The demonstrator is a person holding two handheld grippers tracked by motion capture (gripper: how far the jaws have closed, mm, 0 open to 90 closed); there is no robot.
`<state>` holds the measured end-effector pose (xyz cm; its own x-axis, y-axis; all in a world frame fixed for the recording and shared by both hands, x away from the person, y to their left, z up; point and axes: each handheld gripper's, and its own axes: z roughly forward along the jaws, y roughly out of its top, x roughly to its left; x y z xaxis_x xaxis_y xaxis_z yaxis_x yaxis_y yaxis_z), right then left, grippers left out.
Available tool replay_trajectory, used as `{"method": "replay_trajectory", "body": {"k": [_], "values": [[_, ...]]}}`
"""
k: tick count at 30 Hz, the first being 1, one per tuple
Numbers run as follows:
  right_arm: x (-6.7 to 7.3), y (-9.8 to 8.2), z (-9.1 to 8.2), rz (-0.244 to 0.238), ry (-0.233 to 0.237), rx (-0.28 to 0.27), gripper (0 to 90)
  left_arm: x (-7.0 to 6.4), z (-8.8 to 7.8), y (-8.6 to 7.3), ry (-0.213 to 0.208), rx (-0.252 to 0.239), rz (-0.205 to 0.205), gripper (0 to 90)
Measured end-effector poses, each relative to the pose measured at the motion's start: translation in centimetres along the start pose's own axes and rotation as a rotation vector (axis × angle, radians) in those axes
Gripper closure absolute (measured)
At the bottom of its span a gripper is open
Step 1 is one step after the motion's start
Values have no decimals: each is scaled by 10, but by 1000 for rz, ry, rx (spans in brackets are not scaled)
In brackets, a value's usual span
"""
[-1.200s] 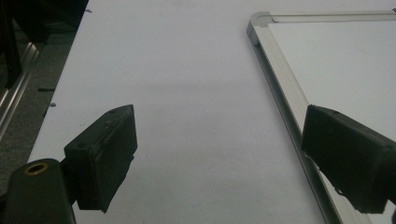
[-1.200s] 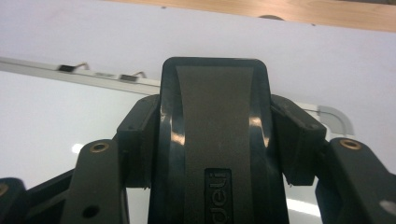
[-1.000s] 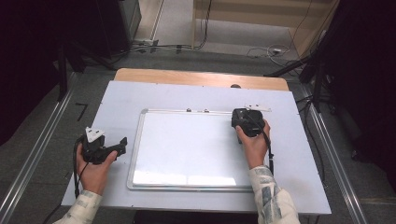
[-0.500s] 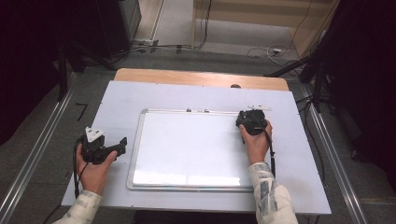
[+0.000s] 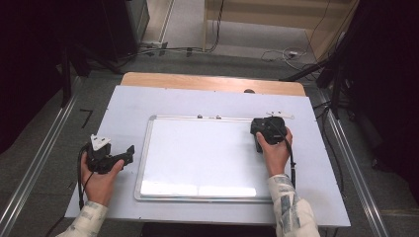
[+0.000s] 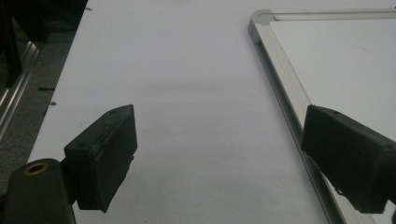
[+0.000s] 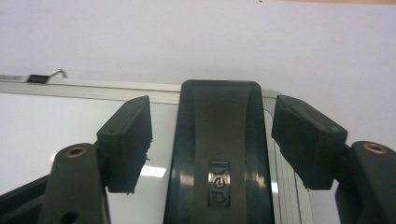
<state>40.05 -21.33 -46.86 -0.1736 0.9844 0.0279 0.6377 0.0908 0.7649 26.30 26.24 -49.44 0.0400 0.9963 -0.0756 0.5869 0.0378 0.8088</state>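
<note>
A white whiteboard [image 5: 207, 153] with a silver frame lies flat on the pale table [image 5: 128, 106]. My right gripper [image 5: 267, 123] is over its upper right corner. In the right gripper view a black eraser [image 7: 219, 186] lies lengthwise on the whiteboard [image 7: 56, 126] between the jaws of the right gripper [image 7: 217, 137]. Those jaws have just been opening, and a gap shows on each side of the eraser. My left gripper [image 5: 129, 153] rests on the table left of the board, pointing toward it. The left gripper [image 6: 224, 154] stands open and empty beside the whiteboard [image 6: 345, 60] frame.
Two small clips [image 5: 207, 117] sit on the board's top frame, and one hook [image 7: 46, 75] shows ahead of the right jaws. A wooden strip [image 5: 212, 83] borders the table's far edge. Metal rails [image 5: 346, 158] run along both sides, with cables [image 5: 276, 52] on the floor behind.
My right hand has shifted a little to the right along the board's top edge, toward its upper right corner. The left hand has stayed where it was.
</note>
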Motion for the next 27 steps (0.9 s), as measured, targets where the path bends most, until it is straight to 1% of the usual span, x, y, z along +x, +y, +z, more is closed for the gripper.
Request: {"method": "replay_trajectory", "body": {"k": [1,3,9,12,14,17,19,22,24,26,27], "values": [[0,0,-3,-11,5,-7,260,0,0,0,0,0,0,113],[0,-2,-10,-16,26,-17,244,0,0,0,1,2,0,112],[-2,-10,-30,-38,84,-23,181,1,0,0,4,3,2,112],[-4,-16,-41,-39,120,-33,170,0,0,0,4,4,1,112],[-6,-20,-48,-51,134,-38,159,0,0,0,4,2,0,113],[-12,-27,-57,-67,145,-46,154,0,0,-1,3,3,2,113],[-17,-31,-63,-69,149,-51,149,0,0,-1,3,6,3,112],[-25,-39,-71,-59,150,-51,148,0,0,-1,3,5,3,113],[-30,-44,-75,-64,146,-44,144,0,0,-1,4,6,3,112],[-35,-49,-79,-59,150,-40,143,0,0,-2,4,9,3,113],[-37,-51,-81,-66,144,-38,141,0,0,-2,4,10,4,112]]}}
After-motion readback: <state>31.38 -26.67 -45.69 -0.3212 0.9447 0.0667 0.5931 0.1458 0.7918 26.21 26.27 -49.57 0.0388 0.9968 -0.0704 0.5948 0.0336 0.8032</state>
